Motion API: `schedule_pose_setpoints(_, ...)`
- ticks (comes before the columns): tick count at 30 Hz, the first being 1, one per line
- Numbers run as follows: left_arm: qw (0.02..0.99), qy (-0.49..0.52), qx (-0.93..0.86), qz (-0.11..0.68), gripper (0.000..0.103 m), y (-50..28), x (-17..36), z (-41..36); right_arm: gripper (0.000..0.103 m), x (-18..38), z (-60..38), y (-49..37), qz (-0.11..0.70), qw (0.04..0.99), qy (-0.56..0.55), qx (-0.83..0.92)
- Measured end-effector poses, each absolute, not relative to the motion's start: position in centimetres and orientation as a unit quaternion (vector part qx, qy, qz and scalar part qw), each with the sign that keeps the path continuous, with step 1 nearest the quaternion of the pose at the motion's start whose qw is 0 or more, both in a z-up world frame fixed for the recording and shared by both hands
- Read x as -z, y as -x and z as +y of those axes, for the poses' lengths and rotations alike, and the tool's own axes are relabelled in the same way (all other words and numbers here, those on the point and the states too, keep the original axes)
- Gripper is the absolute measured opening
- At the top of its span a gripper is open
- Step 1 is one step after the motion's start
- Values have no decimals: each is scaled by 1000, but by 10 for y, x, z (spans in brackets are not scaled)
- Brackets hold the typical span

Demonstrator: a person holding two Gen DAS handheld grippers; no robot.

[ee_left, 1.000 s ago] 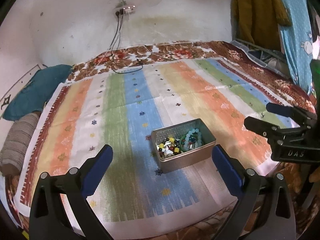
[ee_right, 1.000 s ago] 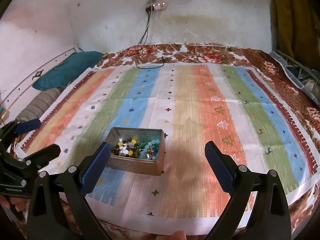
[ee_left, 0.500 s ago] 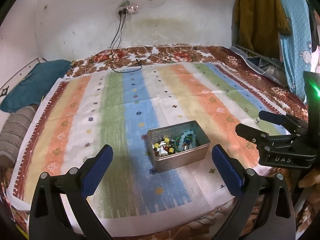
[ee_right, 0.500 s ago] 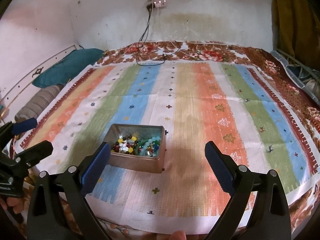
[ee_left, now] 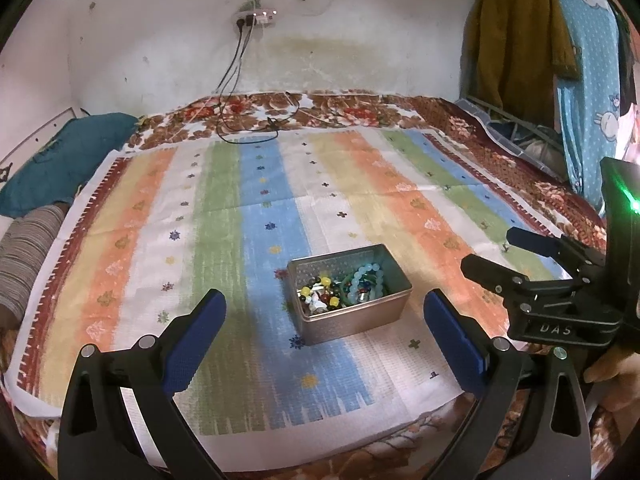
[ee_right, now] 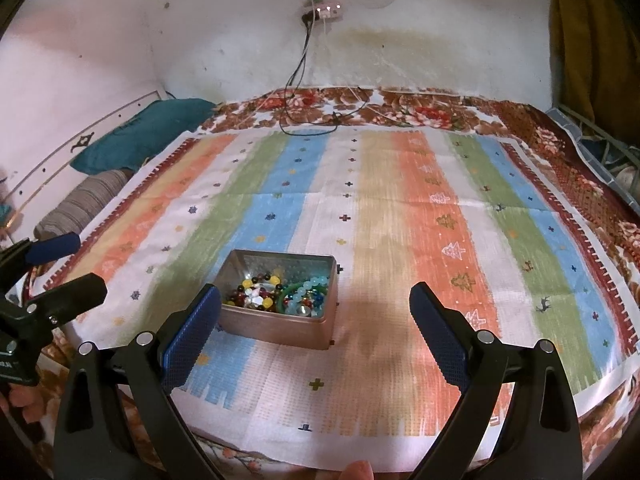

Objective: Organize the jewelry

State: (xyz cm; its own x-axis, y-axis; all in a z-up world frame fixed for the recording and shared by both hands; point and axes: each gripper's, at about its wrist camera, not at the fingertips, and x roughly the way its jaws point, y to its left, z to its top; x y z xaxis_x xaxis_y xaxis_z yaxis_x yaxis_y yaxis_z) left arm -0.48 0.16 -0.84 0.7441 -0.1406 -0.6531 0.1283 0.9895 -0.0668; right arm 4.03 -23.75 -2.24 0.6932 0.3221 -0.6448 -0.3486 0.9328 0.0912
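Since a second ago both hand-held grippers have pulled back a little and lifted, so the metal tin [ee_left: 349, 294] now sits slightly farther off in each wrist view; the tin itself has not shifted on the bed.

Nearest, the left hand-held gripper [ee_left: 325, 334] and the right hand-held gripper [ee_right: 315, 330] both hang spread wide, holding nothing, above the near edge of the striped cloth [ee_left: 224, 216] on the bed.

Just beyond, near the middle of that near edge, the open tin holds a heap of beaded bracelets [ee_right: 280, 294], mixed colours on one side, pale blue-green strands on the other.

To do the step well, I judge one gripper should steady the tin's wall while the other drops in from above and pinches a single strand, lifting slowly so tangles show.

The tin's long axis runs roughly along the near edge, skewed slightly; its mouth points up.
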Motion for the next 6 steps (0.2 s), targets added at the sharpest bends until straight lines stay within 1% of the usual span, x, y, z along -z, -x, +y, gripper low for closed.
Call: schedule_pose_setpoints(6,935,0,81,346,97,7,8,-2,96,23,-239,-43,350,919,11,-180)
